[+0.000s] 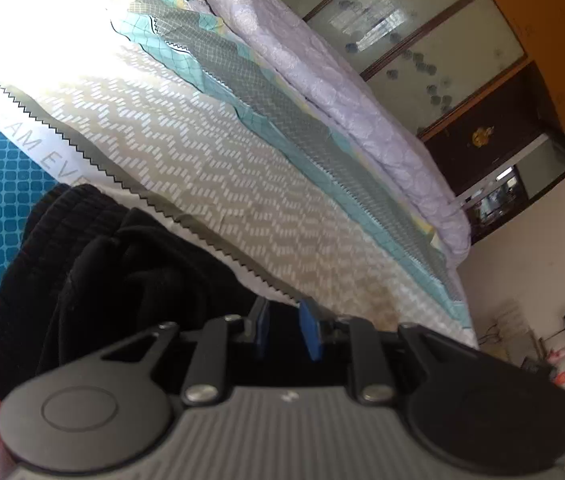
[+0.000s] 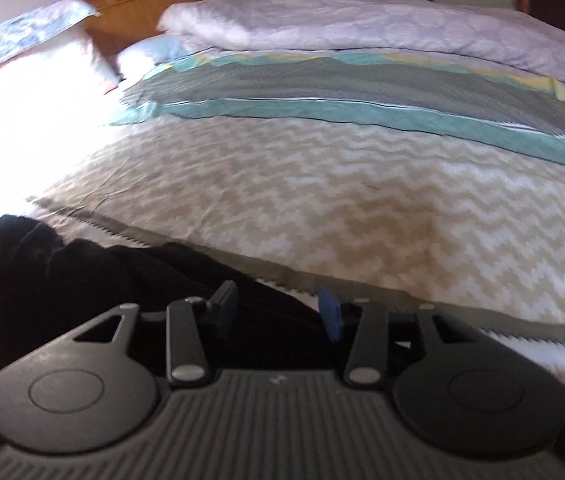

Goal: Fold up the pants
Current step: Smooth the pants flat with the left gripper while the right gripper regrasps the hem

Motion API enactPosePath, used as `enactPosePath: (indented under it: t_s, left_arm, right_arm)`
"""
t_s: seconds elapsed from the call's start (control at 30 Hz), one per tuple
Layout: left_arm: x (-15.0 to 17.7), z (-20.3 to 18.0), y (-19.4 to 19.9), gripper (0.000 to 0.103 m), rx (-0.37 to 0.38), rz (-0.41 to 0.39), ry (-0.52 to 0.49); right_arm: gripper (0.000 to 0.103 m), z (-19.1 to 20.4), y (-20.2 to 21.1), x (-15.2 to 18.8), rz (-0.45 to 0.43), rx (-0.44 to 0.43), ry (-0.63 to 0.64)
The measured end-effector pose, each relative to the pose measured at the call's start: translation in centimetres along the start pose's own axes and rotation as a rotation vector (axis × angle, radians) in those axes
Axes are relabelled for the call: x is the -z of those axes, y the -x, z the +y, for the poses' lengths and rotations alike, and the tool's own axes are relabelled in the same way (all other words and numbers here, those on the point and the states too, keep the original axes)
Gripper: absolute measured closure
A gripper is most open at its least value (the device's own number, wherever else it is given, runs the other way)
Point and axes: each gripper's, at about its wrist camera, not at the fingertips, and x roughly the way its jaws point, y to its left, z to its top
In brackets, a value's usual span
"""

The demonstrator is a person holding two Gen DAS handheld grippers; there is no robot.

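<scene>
Pants (image 1: 94, 272), black and soft, ribbed at the cuff, lie bunched at the near edge of the bed (image 1: 210, 148). Its sheet is smooth cotton printed with beige zigzags, a saw-toothed grey band and teal checks. A quilted lilac blanket (image 1: 346, 92) lies rolled along the far edge. The left claw (image 1: 287, 330) stands nearly pressed together on dark cloth, blue pads a narrow gap apart. The right claw (image 2: 279, 314) is spread, black fabric lying loose between its fingers.
</scene>
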Motion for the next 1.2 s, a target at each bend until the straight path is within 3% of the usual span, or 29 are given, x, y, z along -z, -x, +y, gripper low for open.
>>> enactPosePath:
  t_s: [0.03,0.1,0.2,0.23,0.27,0.3,0.37,0.43,0.5,0.53,0.63,0.7,0.73,0.83,0.93,1.07,1.13,1.2]
  left_arm:
    - [0.3,0.3,-0.2,0.085,-0.043,0.006,-0.016]
    - [0.6,1.4,-0.2,0.085,-0.116,0.017,-0.022]
    - [1.0,4.1,0.1,0.095,-0.15,0.049,0.059]
    - [1.0,4.9,0.2,0.096,-0.138,0.056,0.088]
    - [1.1,5.4,0.4,0.097,-0.128,0.058,0.097]
    - [1.1,5.4,0.4,0.097,-0.122,0.055,0.096]
    - [1.0,5.4,0.5,0.097,-0.118,0.048,0.09]
    - [0.9,5.3,0.1,0.097,-0.118,0.045,0.081]
    - [0.9,5.1,-0.4,0.097,-0.134,0.047,0.074]
    - [0.9,5.1,-0.5,0.097,-0.138,0.048,0.073]
    - [0.8,5.1,-0.1,0.097,-0.125,0.046,0.088]
    - [0.7,5.1,0.8,0.096,-0.1,0.031,0.101]
    - [0.6,5.0,1.3,0.093,-0.091,0.018,0.104]
    - [0.3,3.9,2.8,0.083,-0.076,-0.03,0.083]
    - [0.0,2.1,3.4,0.081,-0.075,-0.055,0.045]
    - [0.2,-0.7,1.8,0.08,-0.056,-0.019,0.006]
    - [0.6,-2.1,0.5,0.079,-0.058,0.022,-0.01]
    - [1.2,-3.6,-0.9,0.079,-0.043,0.059,-0.012]
  right_arm:
    - [0.054,1.2,-0.9,-0.4,0.01,-0.033,0.036]
    - [0.042,3.7,-2.9,-1.2,0.034,-0.073,0.122]
    - [0.043,6.4,-6.1,-1.4,0.094,-0.039,0.234]
    - [0.048,6.5,-7.1,-1.4,0.126,-0.025,0.232]
    - [0.081,6.2,-7.2,-1.5,0.126,-0.05,0.195]
    - [0.096,5.8,-7.1,-1.9,0.135,-0.105,0.153]
    - [0.098,5.6,-6.3,-2.7,0.088,-0.055,0.129]
    - [0.098,4.7,-5.4,-3.7,-0.008,0.047,0.075]
    - [0.098,2.4,-5.5,-4.4,-0.046,0.07,-0.102]
    - [0.098,2.1,-6.1,-4.2,-0.028,0.084,-0.125]
    - [0.094,3.4,-8.8,-2.4,0.089,0.099,-0.026]
    - [0.08,3.6,-7.4,-1.8,0.037,0.097,-0.011]
    - [0.077,2.9,-6.2,-2.0,0.026,0.07,-0.061]
    - [0.069,-0.5,0.1,-1.7,-0.125,0.015,-0.244]
    - [0.062,-5.2,7.0,1.2,-0.259,0.11,-0.37]
    - [0.059,-12.9,15.3,7.8,-0.37,0.394,-0.547]
    - [0.058,-16.3,17.9,10.1,-0.356,0.53,-0.567]
    - [0.054,-18.9,18.5,10.8,-0.292,0.598,-0.513]
